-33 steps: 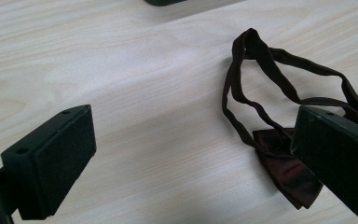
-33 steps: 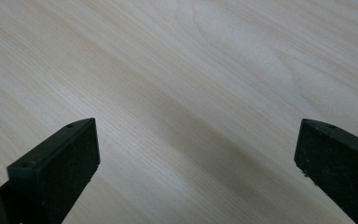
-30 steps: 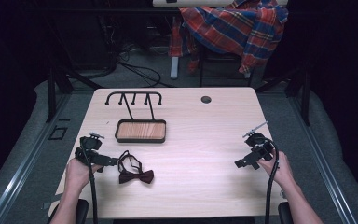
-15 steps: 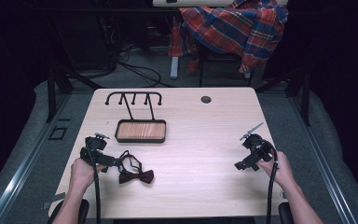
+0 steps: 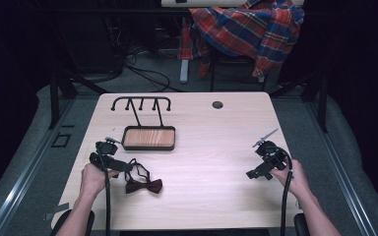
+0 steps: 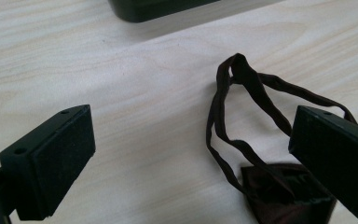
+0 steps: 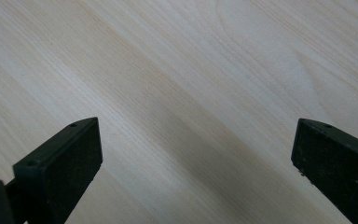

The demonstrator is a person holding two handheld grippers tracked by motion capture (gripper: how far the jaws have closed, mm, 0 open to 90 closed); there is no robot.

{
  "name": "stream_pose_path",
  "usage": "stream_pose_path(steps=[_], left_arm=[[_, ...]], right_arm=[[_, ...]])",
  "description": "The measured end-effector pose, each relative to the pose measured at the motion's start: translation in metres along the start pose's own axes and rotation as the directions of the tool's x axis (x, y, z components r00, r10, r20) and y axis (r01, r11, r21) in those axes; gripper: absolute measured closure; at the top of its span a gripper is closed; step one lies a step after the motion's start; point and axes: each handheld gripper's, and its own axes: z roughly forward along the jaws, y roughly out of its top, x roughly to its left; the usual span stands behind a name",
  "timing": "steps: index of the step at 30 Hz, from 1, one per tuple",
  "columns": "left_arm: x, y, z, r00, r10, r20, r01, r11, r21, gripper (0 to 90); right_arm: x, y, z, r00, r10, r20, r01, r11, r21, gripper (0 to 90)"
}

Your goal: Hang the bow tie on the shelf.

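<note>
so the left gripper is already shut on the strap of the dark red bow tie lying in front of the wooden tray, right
Not quite. The left gripper is open: in the left gripper view its black jaws stand wide apart, with the thin strap of the dark red bow tie between them, ungripped. The tie does lie in front of the black-rimmed wooden tray.

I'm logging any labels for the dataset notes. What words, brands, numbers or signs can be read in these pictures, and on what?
None can be read.
The bow tie, the wooden tray and the black rack carry no visible text.
The table is plain wood grain.
The left gripper and right gripper show bare black jaws with no markings.
The plaid cloth behind the table shows pattern only.
</note>
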Motion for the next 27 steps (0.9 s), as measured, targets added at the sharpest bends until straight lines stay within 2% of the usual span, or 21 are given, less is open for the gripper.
stream_pose_path(steps=[2,3,4,8,10,11,12,13,14,17,18,23,24,25,27], left_arm=[[0.0,0.003,0.004,1.0,0.006,-0.004,-0.006,0.9999,0.015,0.3],[0.001,0.003,0.005,1.0,0.006,-0.001,-0.006,0.9998,0.017,0.3],[0.001,0.004,0.007,0.9999,0.013,-0.001,-0.013,0.9997,0.021,0.8],[0.001,0.007,0.01,0.9998,0.019,0.004,-0.019,0.9993,0.031,14.6],[-0.001,0.009,0.013,0.9993,0.026,-0.027,-0.025,0.9987,0.045,17.1],[-0.003,0.01,0.015,0.9985,0.027,-0.047,-0.025,0.9988,0.041,21.8],[-0.004,0.01,0.015,0.9982,0.034,-0.049,-0.031,0.9985,0.046,24.8],[-0.006,0.011,0.015,0.998,0.032,-0.054,-0.029,0.9987,0.042,26.7],[-0.008,0.012,0.015,0.998,0.042,-0.048,-0.039,0.9981,0.048,31.0],[-0.012,0.013,0.017,0.9971,0.068,-0.034,-0.066,0.9962,0.058,39.8],[-0.013,0.014,0.018,0.9968,0.073,-0.032,-0.071,0.9958,0.058,42.4],[-0.015,0.016,0.021,0.9956,0.092,-0.014,-0.091,0.9925,0.081,56.1],[-0.016,0.016,0.021,0.9953,0.096,-0.011,-0.095,0.9925,0.078,57.5],[-0.016,0.015,0.021,0.9953,0.097,-0.002,-0.097,0.9922,0.079,59.2],[-0.016,0.016,0.021,0.9944,0.105,0.009,-0.106,0.9906,0.087,62.1]], right_arm=[[0.0,0.0,-0.001,1.0,-0.004,-0.001,0.004,1.0,0.006,1.5],[0.0,-0.001,0.001,0.9999,0.011,-0.005,-0.011,1.0,-0.013,1.5],[-0.001,0.0,0.0,1.0,-0.001,-0.004,0.001,1.0,0.007,1.5],[-0.002,-0.001,0.001,0.9998,0.012,-0.015,-0.012,1.0,0.011,1.6],[-0.002,-0.001,0.001,0.9998,0.015,-0.014,-0.015,1.0,0.008,1.6],[-0.002,0.0,0.001,1.0,0.008,-0.006,-0.008,1.0,0.014,1.6],[-0.001,-0.001,0.002,0.9997,0.021,-0.015,-0.021,1.0,-0.006,1.7],[-0.002,-0.001,0.002,0.9996,0.022,-0.018,-0.022,1.0,0.005,2.1],[-0.002,0.0,0.002,0.9997,0.019,-0.014,-0.019,1.0,0.019,2.3],[-0.002,-0.002,0.004,0.9994,0.035,-0.002,-0.035,0.999,-0.003,2.4],[-0.002,-0.001,0.002,0.9997,0.023,0.003,-0.023,1.0,0.014,2.4],[-0.003,-0.001,0.003,0.9997,0.023,-0.009,-0.023,1.0,0.011,3.1],[-0.004,0.0,0.002,1.0,0.006,-0.005,-0.006,0.999,0.033,3.1],[-0.003,-0.001,0.003,0.9995,0.024,-0.021,-0.024,0.999,0.024,3.1],[-0.004,-0.001,0.003,0.9998,0.015,-0.01,-0.014,0.999,0.029,3.2]])
